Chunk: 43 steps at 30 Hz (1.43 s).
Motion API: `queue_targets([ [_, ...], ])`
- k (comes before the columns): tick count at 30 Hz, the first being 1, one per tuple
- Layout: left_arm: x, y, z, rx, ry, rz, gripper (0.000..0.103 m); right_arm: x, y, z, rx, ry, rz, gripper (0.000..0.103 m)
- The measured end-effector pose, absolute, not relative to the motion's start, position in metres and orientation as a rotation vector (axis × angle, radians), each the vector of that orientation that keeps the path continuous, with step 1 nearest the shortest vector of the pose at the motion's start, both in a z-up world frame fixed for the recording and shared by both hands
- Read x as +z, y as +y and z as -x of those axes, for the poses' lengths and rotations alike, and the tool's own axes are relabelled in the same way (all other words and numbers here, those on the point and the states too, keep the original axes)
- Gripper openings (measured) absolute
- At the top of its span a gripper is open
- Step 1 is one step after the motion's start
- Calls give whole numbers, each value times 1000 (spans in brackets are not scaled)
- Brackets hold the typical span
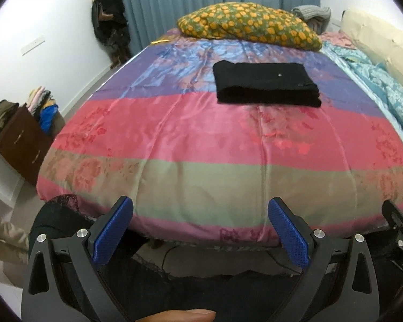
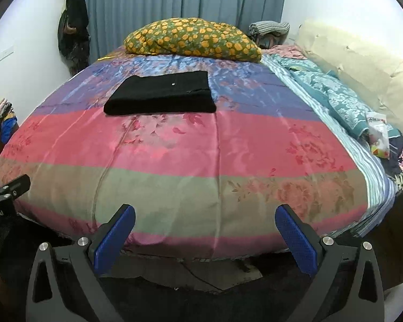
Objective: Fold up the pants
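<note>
Black pants (image 1: 266, 84) lie folded into a flat rectangle on the far half of the bed (image 1: 201, 182), on the blue-purple band of the striped quilt, with the folded edge toward the near side. A yellow-flowered pillow (image 1: 249, 24) sits beyond them, apart from the pants.

Left gripper (image 1: 200, 230): jaws spread wide, nothing between the blue pads, hanging over the near edge of the bed. Right gripper (image 2: 205, 234): jaws equally wide, empty, also at the near edge. Both are well apart from the pants.

The pink and green bands between the grippers and the pants are bare quilt. A teal blanket (image 2: 335, 94) is bunched along the right edge of the bed. A brown drawer unit (image 1: 21, 139) stands on the floor to the left, near the wall.
</note>
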State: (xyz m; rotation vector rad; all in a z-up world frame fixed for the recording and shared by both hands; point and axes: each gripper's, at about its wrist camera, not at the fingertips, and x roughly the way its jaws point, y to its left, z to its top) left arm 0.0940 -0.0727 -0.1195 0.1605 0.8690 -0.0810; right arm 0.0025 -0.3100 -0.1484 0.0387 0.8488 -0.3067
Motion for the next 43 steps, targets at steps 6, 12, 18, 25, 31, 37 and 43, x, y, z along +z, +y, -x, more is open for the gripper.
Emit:
queue_targets([
  [6, -115, -73, -87, -103, 859, -153, 101, -136, -301, 3, -301, 814, -20, 103],
  [12, -116, -70, -87, -101, 859, -145, 101, -133, -295, 4, -299, 804, -19, 103],
  [18, -116, -70, -87, -101, 862, -148, 101, -131, -292, 1, -283, 798, -36, 103],
  [25, -120, -71, -89, -101, 876, -155, 101, -138, -294, -2, -277, 820, -49, 103],
  [31, -121, -75, -87, -99, 875, -169, 101, -139, -293, -3, -275, 822, -52, 103],
  [37, -122, -75, -86, -92, 872, -164, 101, -140, -295, -4, -272, 823, -55, 103],
  [43, -121, -78, -80, -96, 836, -201, 101, -141, -296, -8, -271, 829, -63, 103],
])
